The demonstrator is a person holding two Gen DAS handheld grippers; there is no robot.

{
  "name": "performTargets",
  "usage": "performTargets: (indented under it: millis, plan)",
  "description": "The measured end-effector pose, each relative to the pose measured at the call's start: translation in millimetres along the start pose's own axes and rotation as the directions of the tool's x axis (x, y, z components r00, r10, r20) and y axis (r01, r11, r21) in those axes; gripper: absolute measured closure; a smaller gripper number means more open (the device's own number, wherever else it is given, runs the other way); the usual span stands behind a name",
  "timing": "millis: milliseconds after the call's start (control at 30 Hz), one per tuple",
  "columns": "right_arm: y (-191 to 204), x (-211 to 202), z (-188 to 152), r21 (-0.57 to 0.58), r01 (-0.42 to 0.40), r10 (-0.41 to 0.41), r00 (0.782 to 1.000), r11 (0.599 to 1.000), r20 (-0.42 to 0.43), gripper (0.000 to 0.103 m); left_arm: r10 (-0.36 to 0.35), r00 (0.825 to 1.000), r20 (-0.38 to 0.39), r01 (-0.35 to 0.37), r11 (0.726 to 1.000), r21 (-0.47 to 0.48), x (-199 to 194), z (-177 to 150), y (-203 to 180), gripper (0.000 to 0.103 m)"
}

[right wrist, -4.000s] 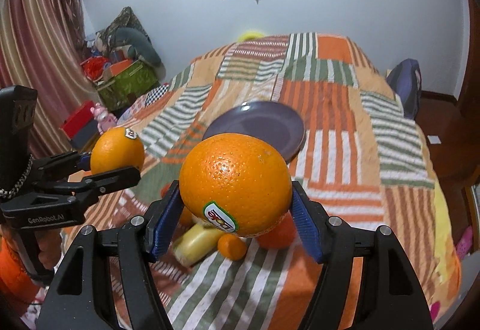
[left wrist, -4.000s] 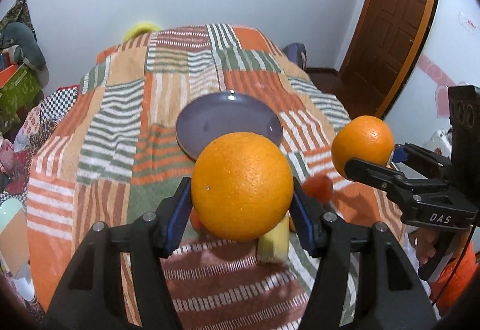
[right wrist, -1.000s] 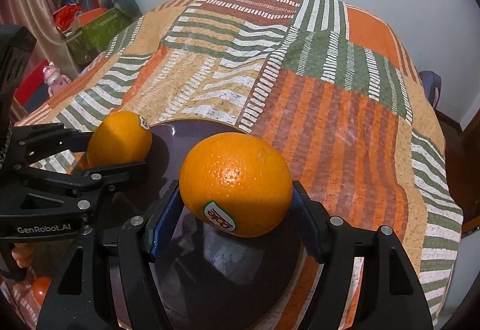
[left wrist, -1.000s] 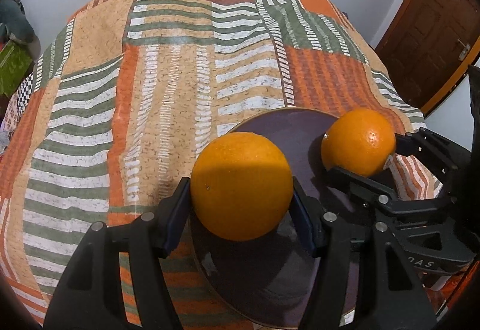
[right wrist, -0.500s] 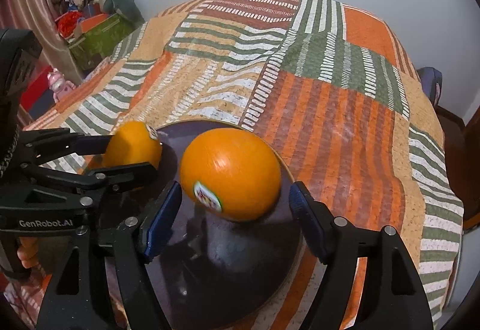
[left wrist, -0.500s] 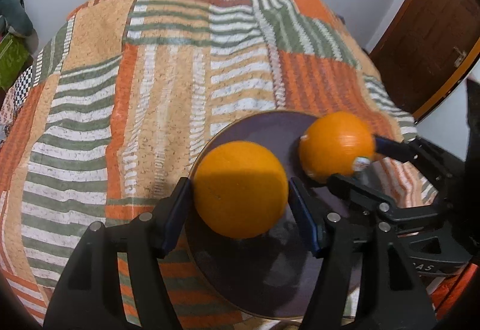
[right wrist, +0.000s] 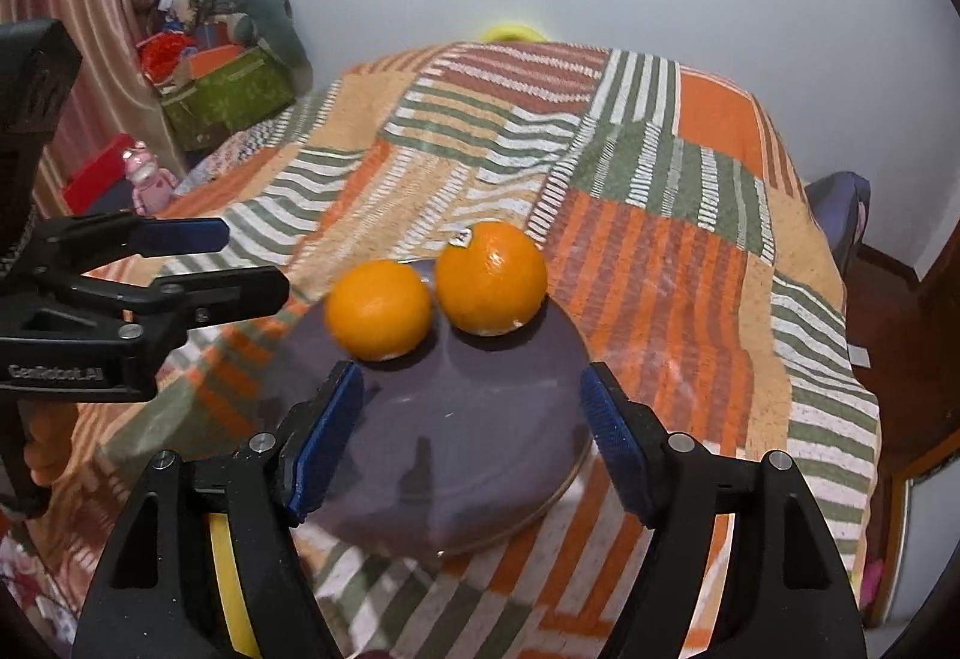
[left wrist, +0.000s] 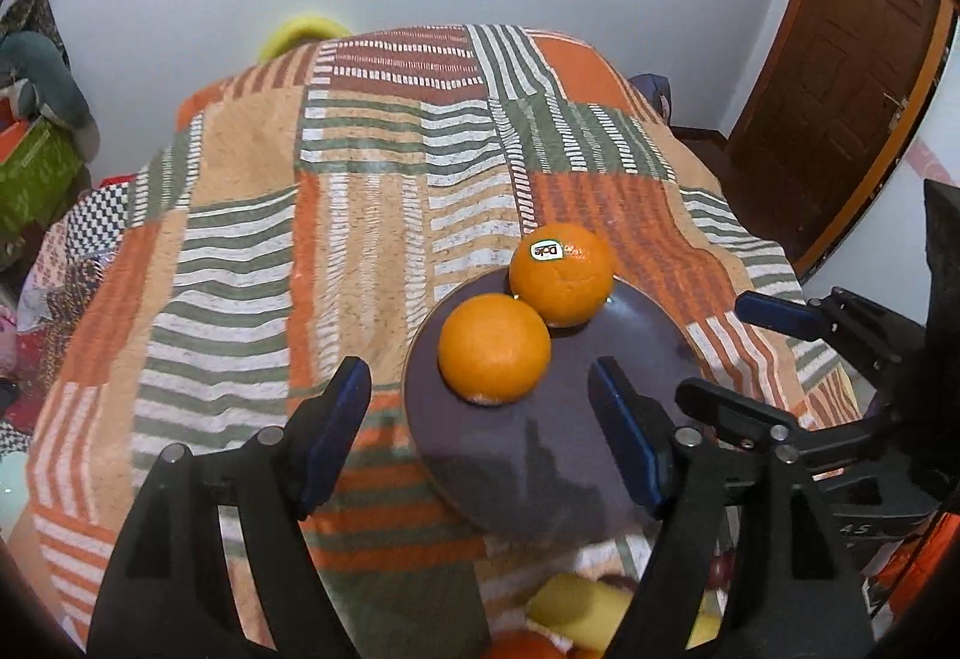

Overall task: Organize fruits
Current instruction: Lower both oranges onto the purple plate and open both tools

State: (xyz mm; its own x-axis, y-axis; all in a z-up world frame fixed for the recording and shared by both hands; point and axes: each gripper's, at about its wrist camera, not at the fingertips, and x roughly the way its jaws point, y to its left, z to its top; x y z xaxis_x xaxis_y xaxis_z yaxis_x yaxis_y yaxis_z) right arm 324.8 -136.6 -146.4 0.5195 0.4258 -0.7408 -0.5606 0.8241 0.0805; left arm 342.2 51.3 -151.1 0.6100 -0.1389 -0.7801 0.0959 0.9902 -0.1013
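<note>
On the purple plate (left wrist: 630, 359), left wrist view: plain orange (left wrist: 494, 348) and stickered orange (left wrist: 561, 275) are sitting touching at its far side, both released since half a second ago. Left gripper (left wrist: 480, 434) is hanging spread and empty over the plate's near side.

Right wrist view: right gripper (right wrist: 471, 440) is likewise gaping, empty, backing off the plate (right wrist: 480, 449). Remaining fruit (left wrist: 576, 608) is lying beyond the near rim, probably next.

Both oranges, clamped four seconds ago, now sit touching on the purple plate (left wrist: 630, 359): plain orange (left wrist: 494, 348), stickered orange (left wrist: 561, 274). Left tongs (left wrist: 480, 419) and right tongs (right wrist: 471, 434) have released and drawn back.
</note>
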Motion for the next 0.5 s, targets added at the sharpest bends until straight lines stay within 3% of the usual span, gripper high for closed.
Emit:
performTargets:
  millis: [233,500]
  plan:
    - [25.7,-31.3,-13.8,-0.010,-0.045,0.045,0.999,0.999,0.025,0.031,0.018,1.000,0.020,-0.018,1.000,0.009,-38.8,-22.3,0.9,0.027]
    - [52.6,-39.3,-43.5,-0.023,-0.098,0.098,0.995,0.995,-0.024,0.031,0.026,1.000,0.006,-0.027,1.000,0.012,-66.8,-53.5,6.9,0.027]
